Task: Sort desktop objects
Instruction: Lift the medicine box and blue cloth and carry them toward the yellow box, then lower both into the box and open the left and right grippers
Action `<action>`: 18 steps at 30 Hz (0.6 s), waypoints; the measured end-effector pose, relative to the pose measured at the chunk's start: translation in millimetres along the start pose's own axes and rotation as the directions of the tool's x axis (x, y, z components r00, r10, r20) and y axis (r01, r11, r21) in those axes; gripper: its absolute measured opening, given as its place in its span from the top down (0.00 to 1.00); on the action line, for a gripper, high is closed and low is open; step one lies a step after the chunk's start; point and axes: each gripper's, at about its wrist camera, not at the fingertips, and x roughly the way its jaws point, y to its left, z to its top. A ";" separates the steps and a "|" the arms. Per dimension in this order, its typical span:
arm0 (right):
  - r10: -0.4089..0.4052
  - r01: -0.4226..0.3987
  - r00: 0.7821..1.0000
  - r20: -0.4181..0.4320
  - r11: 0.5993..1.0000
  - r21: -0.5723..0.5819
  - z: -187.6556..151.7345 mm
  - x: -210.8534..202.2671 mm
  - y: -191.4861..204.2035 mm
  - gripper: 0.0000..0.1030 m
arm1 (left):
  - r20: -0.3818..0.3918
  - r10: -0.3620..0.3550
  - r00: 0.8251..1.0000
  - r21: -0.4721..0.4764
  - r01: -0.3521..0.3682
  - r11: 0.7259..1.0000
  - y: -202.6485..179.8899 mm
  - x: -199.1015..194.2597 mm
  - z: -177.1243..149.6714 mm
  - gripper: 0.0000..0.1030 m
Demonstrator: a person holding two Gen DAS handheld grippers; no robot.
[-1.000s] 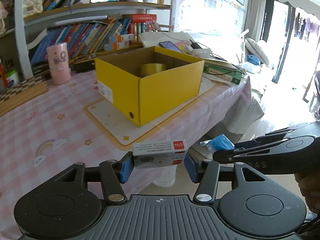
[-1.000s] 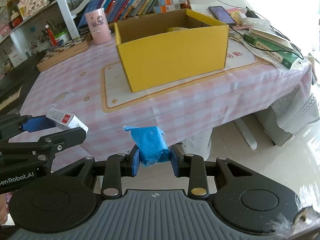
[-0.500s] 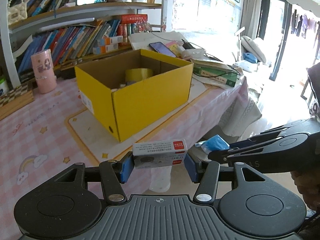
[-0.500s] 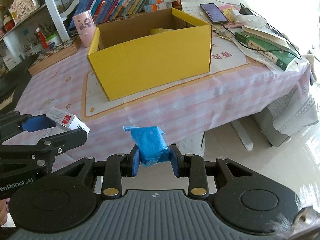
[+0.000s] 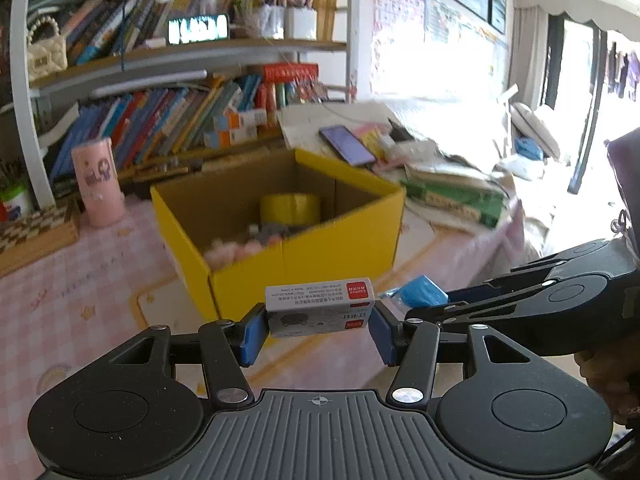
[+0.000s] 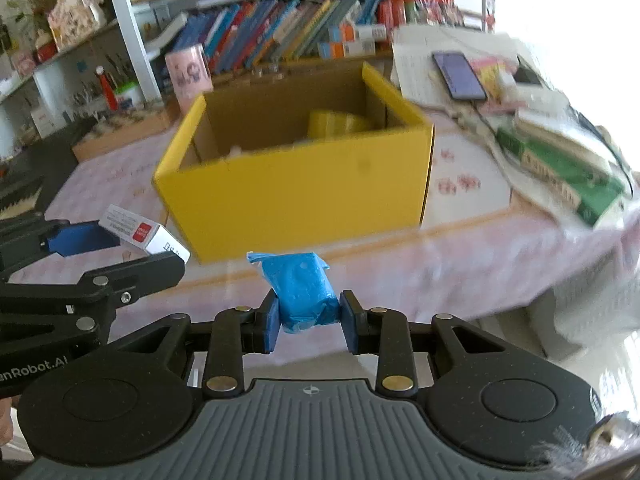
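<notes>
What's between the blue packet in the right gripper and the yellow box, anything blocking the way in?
Nothing visible blocks it. The right gripper holds the blue packet short of the yellow box, whose top is open. Only its near wall lies ahead. The left gripper, holding a small white box, is off to the side.

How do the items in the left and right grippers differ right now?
The left gripper holds a small white carton with red labels; the right gripper holds a blue wrapped packet.
The carton is rigid and flat-sided; the packet looks soft and crinkled.
The carton lies crosswise, spanning wide-set pads; the packet sticks out forward between closer-set pads.
Shared: both are clamped in the air, short of the yellow box.
</notes>
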 end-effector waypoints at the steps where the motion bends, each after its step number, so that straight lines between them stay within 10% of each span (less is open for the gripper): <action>1: 0.008 -0.008 1.000 0.014 1.000 -0.006 6.7 -0.4 -4.4 0.72 | 0.012 0.006 1.000 -0.005 -0.006 1.000 -1.4 1.8 4.8 0.49; 18: 0.126 -0.089 0.986 0.112 0.952 -0.291 119.5 47.2 -40.7 0.72 | 0.067 0.189 0.980 -0.092 -0.182 0.979 9.6 71.0 78.1 0.49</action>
